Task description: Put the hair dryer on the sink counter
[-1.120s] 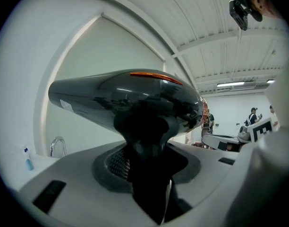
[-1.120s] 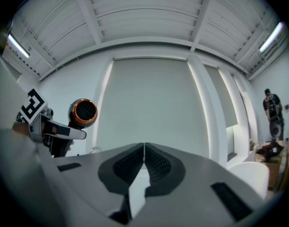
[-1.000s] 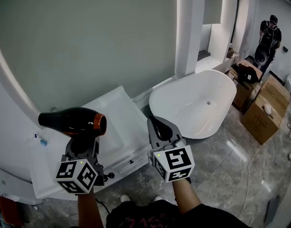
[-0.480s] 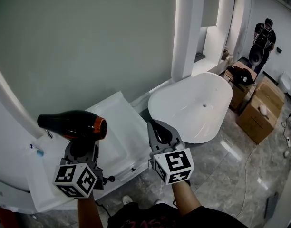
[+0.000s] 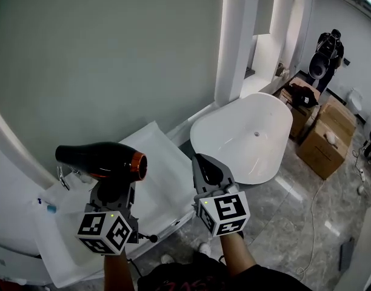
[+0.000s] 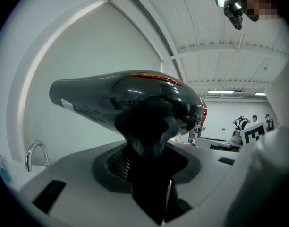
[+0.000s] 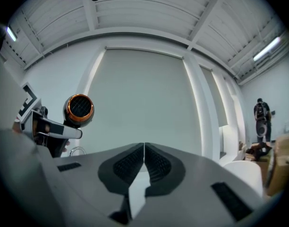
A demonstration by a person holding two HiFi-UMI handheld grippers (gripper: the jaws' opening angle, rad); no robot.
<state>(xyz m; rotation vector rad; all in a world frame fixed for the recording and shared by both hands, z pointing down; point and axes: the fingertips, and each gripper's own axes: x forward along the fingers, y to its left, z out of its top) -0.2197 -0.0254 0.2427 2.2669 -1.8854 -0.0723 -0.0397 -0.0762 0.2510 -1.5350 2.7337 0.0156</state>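
A black hair dryer [image 5: 100, 161] with an orange ring at its rear hangs in the air above the white sink counter [image 5: 167, 162], nozzle pointing left. My left gripper [image 5: 113, 193] is shut on its handle from below; in the left gripper view the dryer [image 6: 130, 103] fills the middle and its handle sits between the jaws. My right gripper [image 5: 208, 170] is shut with nothing in it, to the right of the dryer over the counter's front edge. From the right gripper view the dryer's grille [image 7: 79, 109] shows at the left.
A chrome tap [image 5: 63, 176] stands at the sink's back left, a small blue item [image 5: 50, 208] beside it. A white bathtub [image 5: 243, 138] lies to the right, with cardboard boxes [image 5: 325, 141] beyond. A person [image 5: 324, 52] stands far right. A mirror wall [image 5: 113, 59] rises behind the counter.
The left gripper has carried the hair dryer slightly right and nearer the tap end of the counter. The right gripper has stayed shut at about the same spot.
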